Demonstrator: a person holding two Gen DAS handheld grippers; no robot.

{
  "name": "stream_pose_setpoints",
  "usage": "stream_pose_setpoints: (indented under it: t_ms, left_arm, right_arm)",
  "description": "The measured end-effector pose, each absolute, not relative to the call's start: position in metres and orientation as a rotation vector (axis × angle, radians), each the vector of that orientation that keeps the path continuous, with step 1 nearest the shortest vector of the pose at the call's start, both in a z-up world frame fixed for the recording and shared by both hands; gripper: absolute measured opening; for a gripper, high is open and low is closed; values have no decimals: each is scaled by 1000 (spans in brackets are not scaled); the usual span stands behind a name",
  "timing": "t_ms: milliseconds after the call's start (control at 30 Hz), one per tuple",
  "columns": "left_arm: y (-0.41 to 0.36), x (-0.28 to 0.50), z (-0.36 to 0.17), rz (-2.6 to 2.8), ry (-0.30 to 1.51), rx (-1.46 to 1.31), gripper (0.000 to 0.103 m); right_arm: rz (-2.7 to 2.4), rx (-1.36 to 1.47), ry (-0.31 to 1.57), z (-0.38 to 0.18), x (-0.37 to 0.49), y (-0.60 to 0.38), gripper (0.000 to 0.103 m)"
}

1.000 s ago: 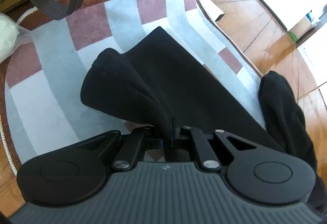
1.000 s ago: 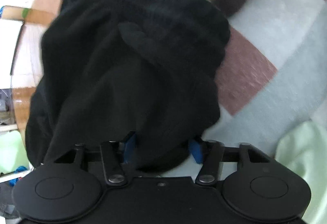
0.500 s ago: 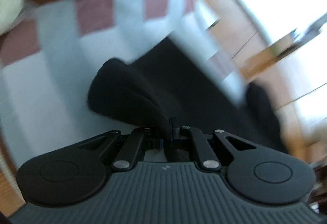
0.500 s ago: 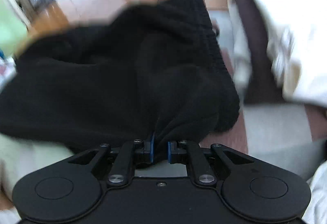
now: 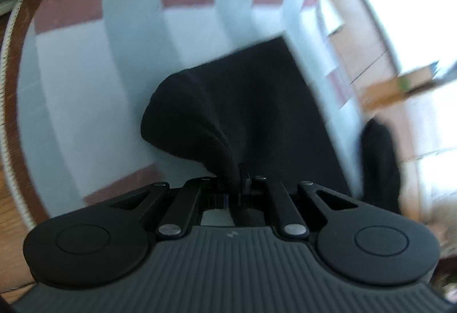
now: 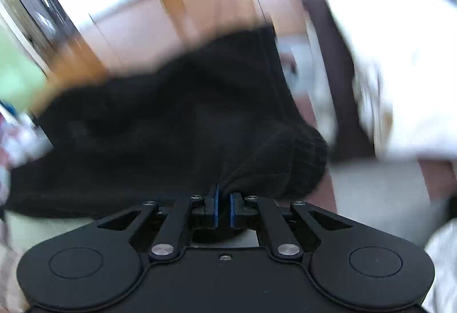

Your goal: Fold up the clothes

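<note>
I have the black garment lying partly on the striped rug, with one end trailing toward the wooden floor. The left gripper is clamped on a pinched fold of the garment. The right gripper has its jaws closing on a bunched, ribbed edge of the same garment; the fabric sits between the blue pads.

Handling notes, as I judge them: the fabric looks thick, soft and limp, like knit or fleece. It will sag and drape between the two grip points, not hold a crease unaided. It seems light and not fragile. I would take hold at the ribbed hem and at corners, where the thicker edge gives the pads purchase. Both views are blurred, so the exact layers gripped cannot be told. A pile of white cloth lies near.
</note>
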State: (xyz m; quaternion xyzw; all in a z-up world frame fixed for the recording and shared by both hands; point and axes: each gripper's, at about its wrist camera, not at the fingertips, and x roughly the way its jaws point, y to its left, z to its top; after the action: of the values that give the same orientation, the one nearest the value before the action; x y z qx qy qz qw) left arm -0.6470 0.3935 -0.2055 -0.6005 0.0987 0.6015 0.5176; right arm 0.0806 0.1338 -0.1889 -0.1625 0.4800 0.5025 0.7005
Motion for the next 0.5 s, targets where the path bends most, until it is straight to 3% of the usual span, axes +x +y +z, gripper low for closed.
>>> stream_pose_setpoints:
  t_ms: [167, 267, 333, 433, 500]
  left_arm:
    - [394, -623, -190, 1464, 517, -1280, 17]
    - [394, -603, -152, 1540, 645, -1093, 37]
    - [391, -591, -122, 1572, 653, -954, 56]
    - [386, -571, -83, 1561, 610, -827, 68]
    - [389, -557, -63, 1542, 577, -816, 68]
  right_arm:
    - [1047, -562, 1048, -202, 52, 150, 11]
    - [1042, -610, 1024, -183, 54, 156, 20]
    - [1050, -561, 1033, -160, 60, 156, 27]
    - [1079, -475, 1027, -128, 62, 162, 41]
    - [1132, -474, 997, -106, 56, 169, 49]
